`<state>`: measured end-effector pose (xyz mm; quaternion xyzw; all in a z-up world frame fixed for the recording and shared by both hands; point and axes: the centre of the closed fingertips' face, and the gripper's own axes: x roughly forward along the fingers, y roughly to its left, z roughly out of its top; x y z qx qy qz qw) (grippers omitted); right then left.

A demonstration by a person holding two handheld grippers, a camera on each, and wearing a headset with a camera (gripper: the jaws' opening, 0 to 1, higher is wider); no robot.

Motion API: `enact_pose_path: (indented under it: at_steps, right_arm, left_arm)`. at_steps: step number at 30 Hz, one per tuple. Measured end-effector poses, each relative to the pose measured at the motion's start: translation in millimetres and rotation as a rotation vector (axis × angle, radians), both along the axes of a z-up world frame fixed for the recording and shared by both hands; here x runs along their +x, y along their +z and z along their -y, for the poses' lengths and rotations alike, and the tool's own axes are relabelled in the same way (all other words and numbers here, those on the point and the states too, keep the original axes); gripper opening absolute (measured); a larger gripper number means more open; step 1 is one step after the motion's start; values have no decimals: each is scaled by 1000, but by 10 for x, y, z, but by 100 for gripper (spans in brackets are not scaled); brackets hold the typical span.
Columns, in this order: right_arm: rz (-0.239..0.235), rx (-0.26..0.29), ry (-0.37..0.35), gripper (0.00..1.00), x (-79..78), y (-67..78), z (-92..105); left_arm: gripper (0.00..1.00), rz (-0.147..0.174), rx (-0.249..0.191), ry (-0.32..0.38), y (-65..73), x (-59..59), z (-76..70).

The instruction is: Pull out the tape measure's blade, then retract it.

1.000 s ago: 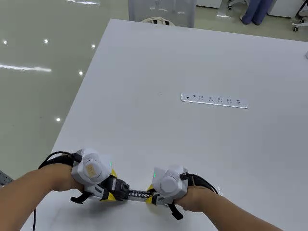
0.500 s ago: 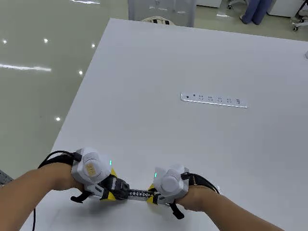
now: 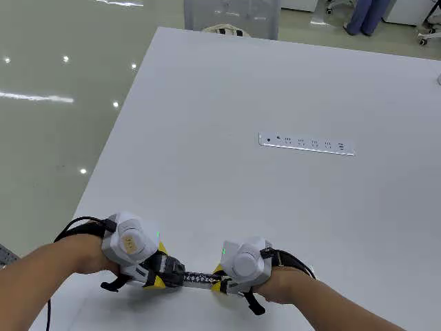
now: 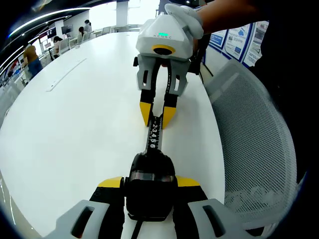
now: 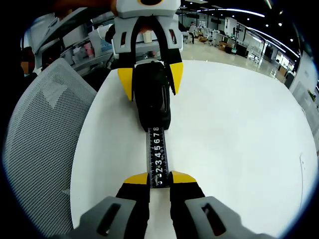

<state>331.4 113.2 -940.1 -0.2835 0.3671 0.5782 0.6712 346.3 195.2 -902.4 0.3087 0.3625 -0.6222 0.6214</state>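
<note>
A black tape measure case (image 4: 150,185) sits between the yellow-tipped jaws of my left gripper (image 4: 149,183), which is shut on it. Its dark blade (image 4: 154,135) with white numbers runs out a short way to my right gripper (image 4: 156,112), shut on the blade's end. In the right gripper view the blade (image 5: 157,155) runs from my right gripper (image 5: 159,179) up to the case (image 5: 152,94), held by the left gripper (image 5: 149,74). In the head view the case (image 3: 169,272), the blade (image 3: 198,279), the left gripper (image 3: 164,274) and the right gripper (image 3: 217,283) lie near the table's front edge.
The white table (image 3: 275,89) stretches ahead, with a white power strip (image 3: 306,144) lying on it at mid-right. A grey mesh chair (image 5: 42,114) stands close behind the table's near edge. Shiny floor (image 3: 62,83) lies to the left of the table.
The right gripper has shifted slightly toward the lower right, and a little more blade shows between the two grippers. The left gripper has held still.
</note>
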Motion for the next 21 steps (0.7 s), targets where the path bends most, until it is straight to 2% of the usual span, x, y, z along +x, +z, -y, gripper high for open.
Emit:
enact_pose_path:
  at_steps: [21]
  right_arm:
    - [4, -8, 3, 14, -8, 7, 59]
  left_arm:
    - [34, 1, 4, 0, 8, -7, 5]
